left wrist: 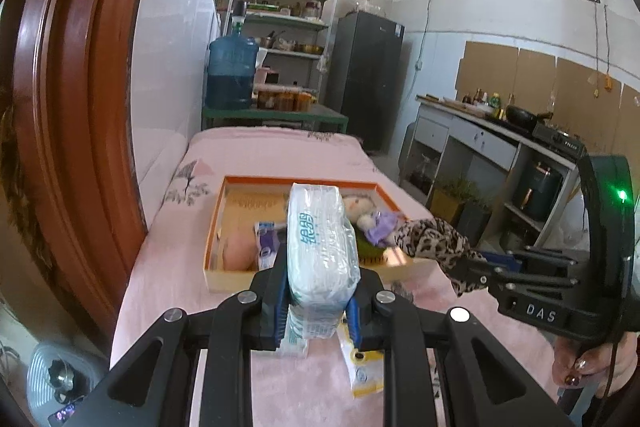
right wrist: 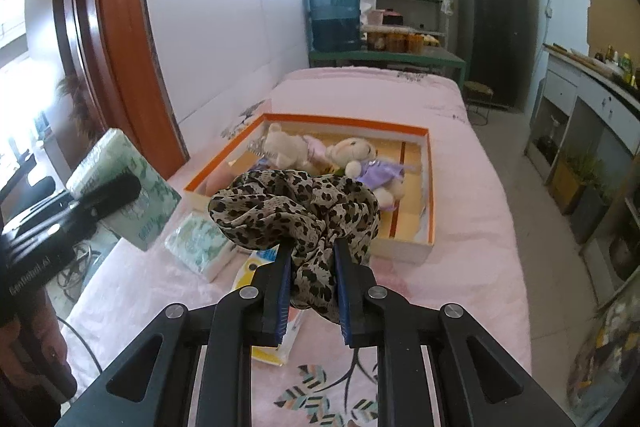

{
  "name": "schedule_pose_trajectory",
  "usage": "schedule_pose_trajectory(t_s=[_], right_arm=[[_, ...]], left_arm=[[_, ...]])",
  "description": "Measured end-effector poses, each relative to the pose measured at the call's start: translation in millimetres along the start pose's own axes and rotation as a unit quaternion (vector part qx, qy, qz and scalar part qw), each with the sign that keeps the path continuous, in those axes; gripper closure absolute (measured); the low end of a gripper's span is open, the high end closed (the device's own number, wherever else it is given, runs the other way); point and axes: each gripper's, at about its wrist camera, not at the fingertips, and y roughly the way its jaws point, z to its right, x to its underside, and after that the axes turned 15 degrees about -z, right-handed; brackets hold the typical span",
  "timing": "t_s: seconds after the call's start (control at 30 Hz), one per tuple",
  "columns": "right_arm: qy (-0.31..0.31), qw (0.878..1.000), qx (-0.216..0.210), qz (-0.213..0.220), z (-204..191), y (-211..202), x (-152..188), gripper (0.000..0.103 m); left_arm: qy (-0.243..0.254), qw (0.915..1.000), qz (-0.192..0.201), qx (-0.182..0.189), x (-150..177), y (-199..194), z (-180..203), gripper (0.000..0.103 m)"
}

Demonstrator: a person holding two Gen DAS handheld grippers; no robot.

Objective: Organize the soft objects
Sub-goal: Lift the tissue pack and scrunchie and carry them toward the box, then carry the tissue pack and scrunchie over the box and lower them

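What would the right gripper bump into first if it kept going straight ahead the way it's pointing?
Probably the orange-rimmed box: the right gripper, jaws shut on the leopard-print scarf, points at its near wall. The scarf bunches out in front, so it would likely touch first. Depth is hard to judge here.

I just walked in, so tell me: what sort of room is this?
Probably a home kitchen doubling as living space: a fridge, a pantry shelf of pots and jars, a counter with a stove, beside a pink-covered bed.
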Motion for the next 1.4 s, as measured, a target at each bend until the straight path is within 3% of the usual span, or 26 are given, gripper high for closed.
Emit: schedule_pose_trajectory(t_s=[0.43, 0.87, 1.17, 1.4], right_arm=[[-0.003, 0.999, 0.017, 0.033, 6.5, -20.9, -22.4, 0.083], [0.006, 0.997, 0.011, 0.081, 7.5, -28.9, -64.7, 0.083], [0.030, 0.992, -0.007, 0.124, 17.9, -34.3, -119.8, 0.083], [0.051, 0.991, -0.028, 0.124, 21.2, -16.3, -161.2, 0.083]], left_arm=[[0.001, 0.9992, 0.038, 0.008, -34.7, -5.2, -1.9, 0.079], [0.004, 0.9964, 0.083, -0.013, -103.1, 10.7, -4.0, 0.079], [-0.002, 0.9947, 0.098, -0.031, -168.8, 28.7, -3.6, 0.079], [-0.012, 0.9962, 0.078, -0.038, -175.8, 57.0, -18.8, 0.079]])
